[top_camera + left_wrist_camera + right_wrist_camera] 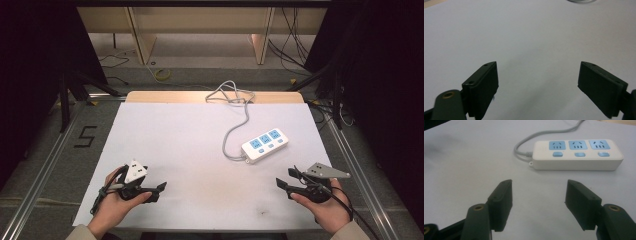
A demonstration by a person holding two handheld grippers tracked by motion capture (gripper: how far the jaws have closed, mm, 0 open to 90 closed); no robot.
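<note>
You held both grippers — left gripper (161, 188), right gripper (280, 183) — wide apart and empty, likely readying for the power strip (265, 144).

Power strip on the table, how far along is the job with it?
Nothing looks done yet. The power strip lies untouched on the white table, its three sockets empty and its cable trailing off the far edge. Nothing is in hand: the left gripper and right gripper are both open and empty, near the front edge. Any handling of the strip is still ahead.
</note>
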